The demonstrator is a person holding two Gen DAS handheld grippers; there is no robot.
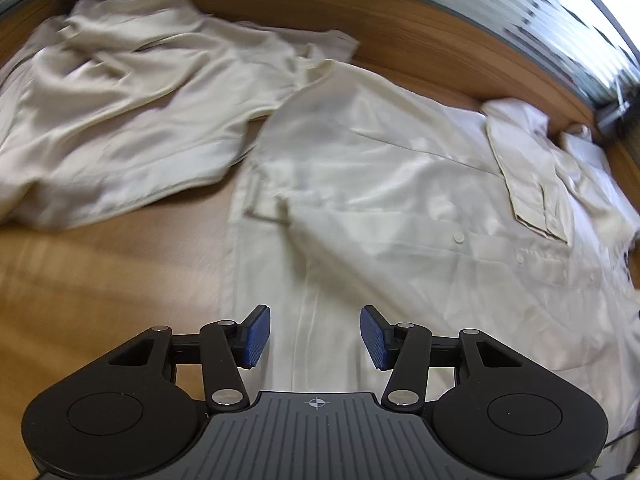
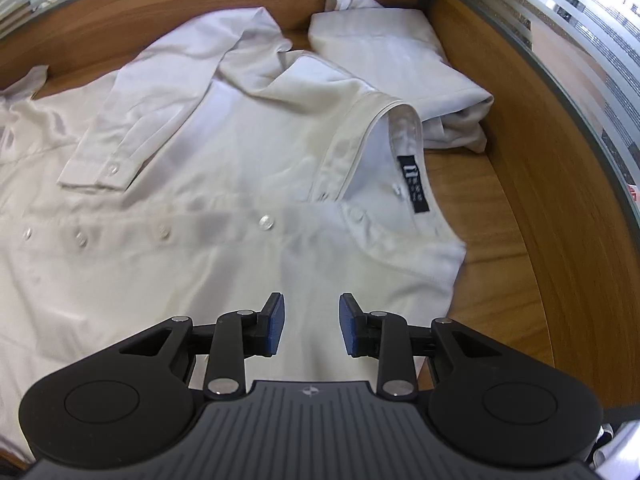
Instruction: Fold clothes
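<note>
A white button-up shirt (image 1: 400, 208) lies flat and buttoned on the wooden table, one sleeve (image 1: 524, 172) folded across its chest. My left gripper (image 1: 315, 336) is open and empty, just above the shirt's lower part. In the right wrist view the same shirt (image 2: 192, 240) shows its collar (image 2: 376, 136) with a black label (image 2: 414, 184) and the folded sleeve cuff (image 2: 100, 168). My right gripper (image 2: 311, 330) is open and empty above the shoulder area near the collar.
A second cream shirt (image 1: 120, 120) lies crumpled at the far left of the table. A folded white garment (image 2: 392, 56) sits behind the collar. The wooden table (image 1: 80, 280) has a raised rim (image 2: 560, 160) along a striped glass partition (image 2: 600, 40).
</note>
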